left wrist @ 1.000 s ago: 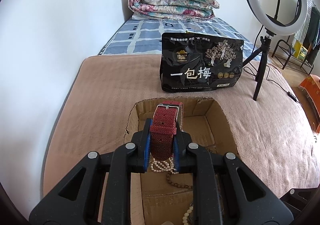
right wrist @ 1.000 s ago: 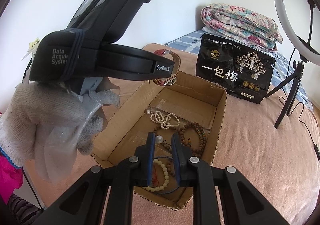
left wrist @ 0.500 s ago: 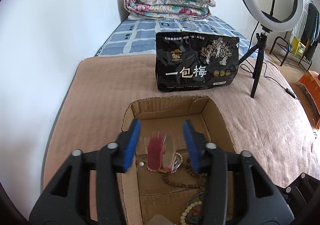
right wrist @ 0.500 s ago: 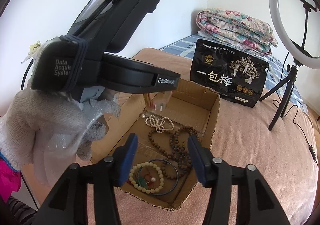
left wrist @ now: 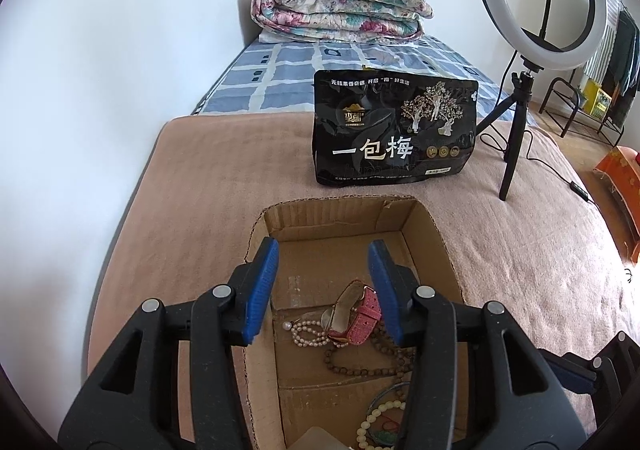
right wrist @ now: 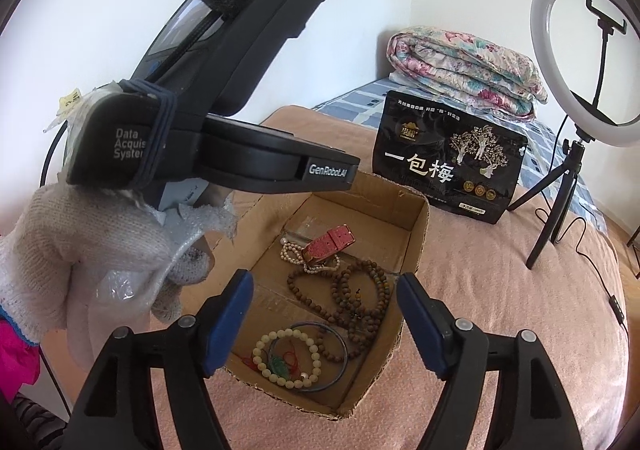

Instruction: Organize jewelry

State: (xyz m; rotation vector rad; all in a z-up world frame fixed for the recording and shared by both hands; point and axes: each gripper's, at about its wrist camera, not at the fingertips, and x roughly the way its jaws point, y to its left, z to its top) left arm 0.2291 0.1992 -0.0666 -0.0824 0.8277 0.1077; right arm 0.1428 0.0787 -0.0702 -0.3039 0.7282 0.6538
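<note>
An open cardboard box sits on the tan blanket. Inside lies a red-strapped watch on a white pearl bracelet. Brown wooden bead strands, a cream bead bracelet and a blue bangle lie nearer the box's front. My left gripper is open and empty above the box. My right gripper is open and empty above the box's near end. The left gripper's body and gloved hand show in the right wrist view.
A black snack bag stands behind the box. A ring light on a tripod stands at the right with its cable on the blanket. A folded floral quilt lies on the bed beyond. A white wall runs along the left.
My left gripper opened and let go of the red watch, which dropped into the box onto the pearls. My right gripper opened as well and drew back a little.
</note>
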